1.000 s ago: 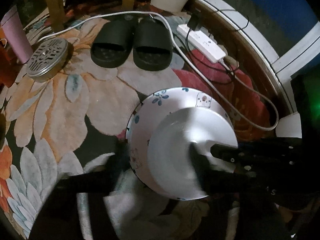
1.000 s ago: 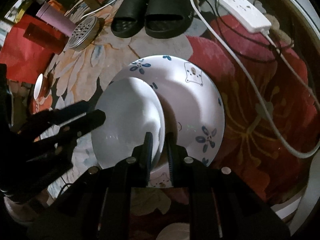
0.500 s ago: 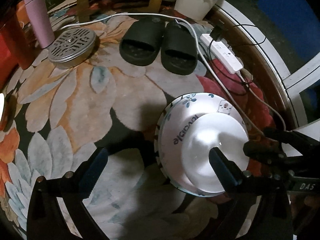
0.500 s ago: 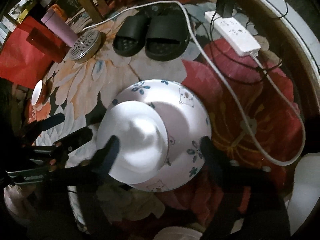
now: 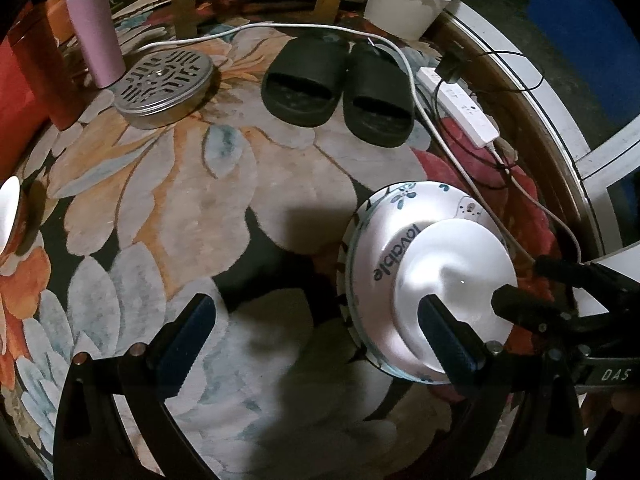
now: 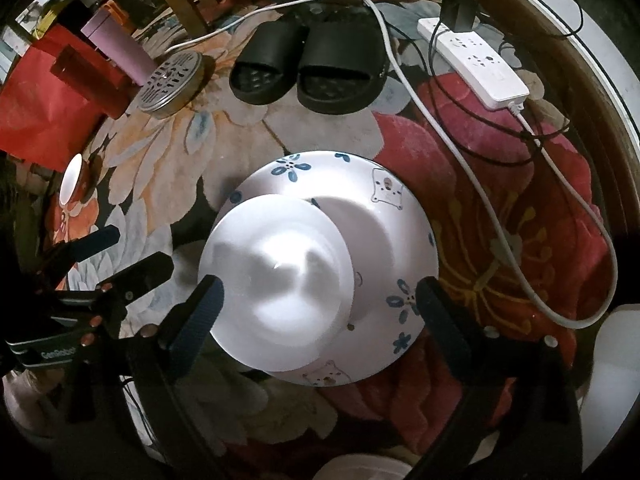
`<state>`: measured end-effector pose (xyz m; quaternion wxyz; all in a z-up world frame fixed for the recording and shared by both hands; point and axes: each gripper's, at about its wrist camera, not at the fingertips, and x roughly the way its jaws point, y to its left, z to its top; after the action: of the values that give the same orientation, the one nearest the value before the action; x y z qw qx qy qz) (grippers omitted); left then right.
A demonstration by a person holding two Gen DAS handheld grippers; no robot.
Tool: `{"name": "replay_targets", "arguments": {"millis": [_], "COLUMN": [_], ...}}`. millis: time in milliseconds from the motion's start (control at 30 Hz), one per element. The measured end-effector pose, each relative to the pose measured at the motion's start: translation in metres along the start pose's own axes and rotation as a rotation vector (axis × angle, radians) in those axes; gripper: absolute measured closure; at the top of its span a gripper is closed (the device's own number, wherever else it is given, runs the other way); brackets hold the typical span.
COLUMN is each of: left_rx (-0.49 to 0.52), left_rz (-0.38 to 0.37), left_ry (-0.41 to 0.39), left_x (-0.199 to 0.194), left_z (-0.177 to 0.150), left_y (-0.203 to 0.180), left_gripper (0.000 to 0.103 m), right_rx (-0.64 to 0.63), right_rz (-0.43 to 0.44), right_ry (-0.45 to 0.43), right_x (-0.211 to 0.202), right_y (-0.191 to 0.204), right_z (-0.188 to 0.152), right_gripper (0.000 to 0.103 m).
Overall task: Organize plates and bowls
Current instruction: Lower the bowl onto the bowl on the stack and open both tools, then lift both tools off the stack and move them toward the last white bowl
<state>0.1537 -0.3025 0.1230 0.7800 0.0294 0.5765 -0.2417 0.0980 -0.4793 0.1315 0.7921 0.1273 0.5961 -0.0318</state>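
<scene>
On the flowered rug (image 6: pixel 168 160), towards its red side, a plain white bowl (image 6: pixel 276 276) is sitting upside down on a larger upturned bowl with blue flowers (image 6: pixel 400 248). I am holding my right gripper (image 6: pixel 318 292) above the pair; its jaws have just been opening and are now standing wide, one finger (image 6: pixel 200 312) at the white bowl's near edge and the other beside the flowered bowl's rim, neither pressing on anything. My left gripper (image 5: pixel 316 312) is also hanging spread wide, its jaws having just been opening, with only rug between the fingers and one finger (image 5: pixel 448 332) crossing in front of the white bowl. Black slippers (image 6: pixel 308 68) are lying towards the rug's far edge, beside a white cable (image 6: pixel 440 128) and power strip (image 6: pixel 476 68).
</scene>
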Motion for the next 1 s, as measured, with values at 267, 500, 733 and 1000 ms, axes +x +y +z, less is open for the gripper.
{"name": "replay_targets", "arguments": {"millis": [267,500,733,1000], "left_rx": [-0.028,-0.047,-0.073,-0.106], "left_rz": [0.017,0.030,0.044,0.061], "left_ry": [0.003,0.001,-0.003,-0.008], "left_x": [-0.001,-0.005,-0.009,-0.015], "left_z": [-0.003,-0.006,-0.010,-0.017], "left_y": [0.016,0.032,0.051,0.076], "left_gripper": [0.001,0.001,0.001,0.001], "right_rx": [-0.021,-0.047,-0.078,-0.112], "right_rz": [-0.006,-0.006,-0.003,0.004], "right_ry": [-0.009,-0.022,-0.034,-0.026], "right_x": [0.000,0.000,0.001,0.008], "right_y": [0.014,0.029,0.050,0.070], "right_z": [0.001,0.003,0.005,0.006], "right_gripper": [0.005,0.005,0.005,0.005]}}
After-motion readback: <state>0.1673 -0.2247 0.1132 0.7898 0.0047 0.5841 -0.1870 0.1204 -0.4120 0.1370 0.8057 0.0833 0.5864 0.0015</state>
